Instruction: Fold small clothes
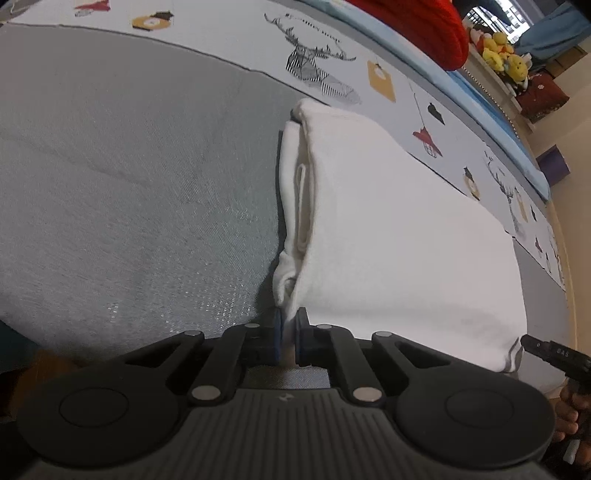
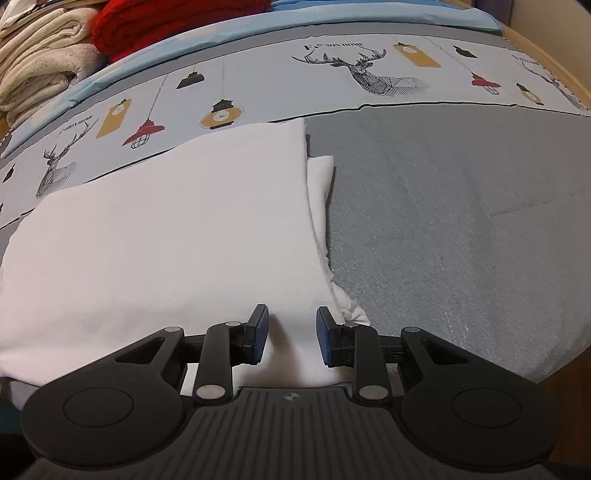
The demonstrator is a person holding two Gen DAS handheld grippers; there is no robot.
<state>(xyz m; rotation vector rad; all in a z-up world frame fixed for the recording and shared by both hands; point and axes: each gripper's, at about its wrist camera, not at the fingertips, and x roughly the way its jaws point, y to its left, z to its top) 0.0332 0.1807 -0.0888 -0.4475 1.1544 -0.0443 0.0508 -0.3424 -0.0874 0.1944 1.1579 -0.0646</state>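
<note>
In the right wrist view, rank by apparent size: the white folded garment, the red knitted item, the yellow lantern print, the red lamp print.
1. white folded garment, though nearness to the camera enlarges it
2. red knitted item, partly cut off by the frame
3. yellow lantern print and red lamp print look alike; unranked

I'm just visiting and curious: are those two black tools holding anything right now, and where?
The left tool pinches the white garment at its near corner. The right tool stands open over the garment's near edge, gripping nothing.
</note>
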